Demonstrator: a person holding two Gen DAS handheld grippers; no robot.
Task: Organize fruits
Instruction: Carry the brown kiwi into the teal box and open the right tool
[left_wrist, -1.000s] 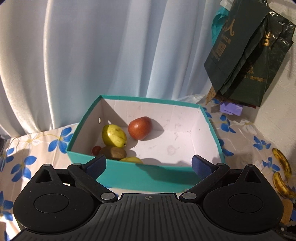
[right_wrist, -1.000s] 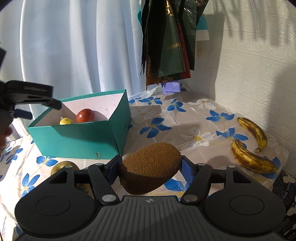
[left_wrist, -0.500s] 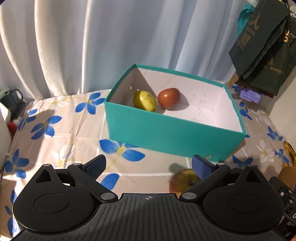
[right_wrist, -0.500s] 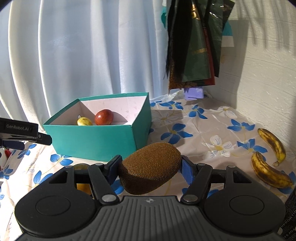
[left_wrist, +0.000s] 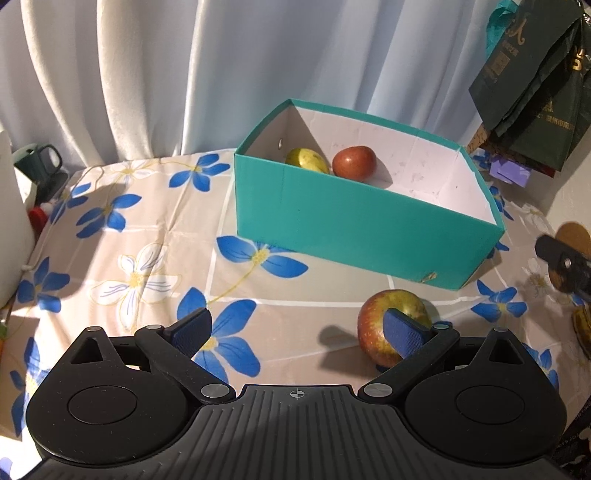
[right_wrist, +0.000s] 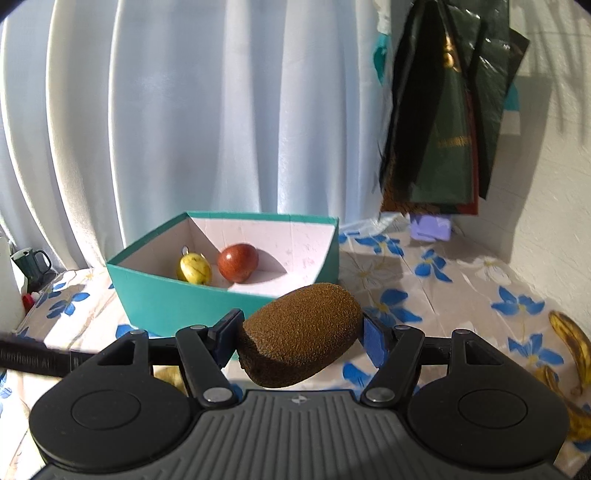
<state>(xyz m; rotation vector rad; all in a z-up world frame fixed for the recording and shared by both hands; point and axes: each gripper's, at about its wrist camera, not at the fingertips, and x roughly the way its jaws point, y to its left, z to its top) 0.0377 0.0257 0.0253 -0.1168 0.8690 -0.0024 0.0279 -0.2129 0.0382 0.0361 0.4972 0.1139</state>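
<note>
A teal box (left_wrist: 362, 229) with a white inside stands on the flowered tablecloth and holds a yellow fruit (left_wrist: 306, 159) and a red fruit (left_wrist: 354, 162); both also show in the right wrist view, yellow fruit (right_wrist: 194, 270) and red fruit (right_wrist: 237, 262), in the box (right_wrist: 177, 299). My left gripper (left_wrist: 295, 330) is open and empty; a red-green apple (left_wrist: 380, 325) lies on the cloth behind its right finger. My right gripper (right_wrist: 300, 338) is shut on a brown kiwi (right_wrist: 299, 334), held in front of the box.
Bananas (right_wrist: 570, 343) lie at the right on the cloth. Dark bags (right_wrist: 447, 122) hang on the wall at the back right. A green mug (left_wrist: 38, 162) stands at the far left. A white curtain (left_wrist: 184, 74) hangs behind the box.
My left gripper has pulled back from over the box and to the left, and the apple has come into view. My right gripper has carried the kiwi closer to the box.
</note>
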